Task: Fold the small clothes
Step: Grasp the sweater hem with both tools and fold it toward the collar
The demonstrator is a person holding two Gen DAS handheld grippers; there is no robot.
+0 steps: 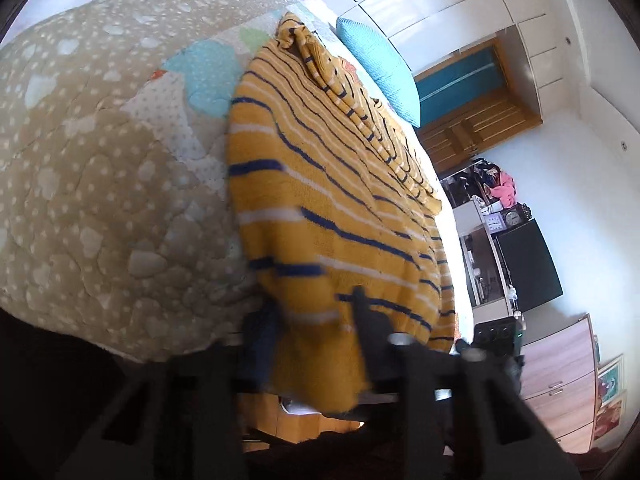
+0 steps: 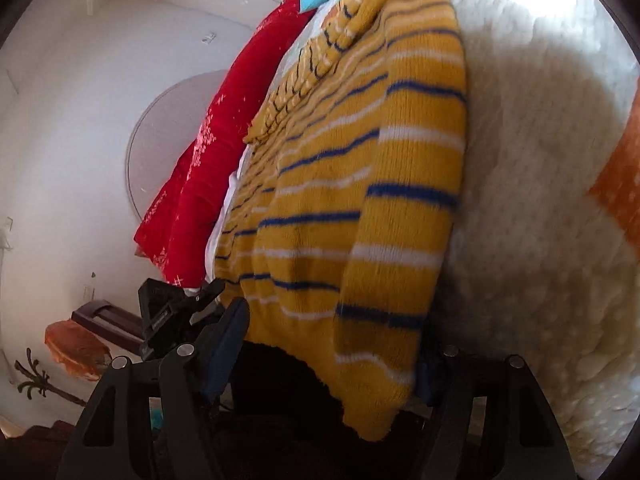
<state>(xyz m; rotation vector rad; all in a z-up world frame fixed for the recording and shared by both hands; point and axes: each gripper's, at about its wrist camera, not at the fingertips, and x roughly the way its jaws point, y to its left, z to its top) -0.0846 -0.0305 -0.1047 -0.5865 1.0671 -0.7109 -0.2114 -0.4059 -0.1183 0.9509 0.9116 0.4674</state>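
A beige quilt [image 1: 100,200] dotted white covers the bed, and the yellow striped sweater [image 1: 340,208] lies flat across it, hem hanging over the near edge toward six o'clock. A red pillow [image 2: 208,160] sits at nine o'clock of the sweater, a turquoise cushion [image 1: 380,68] at one o'clock. The left tool [image 1: 316,320] pinches the hem. The right tool [image 2: 332,344] stands wide, hem between its fingers, unpressed.
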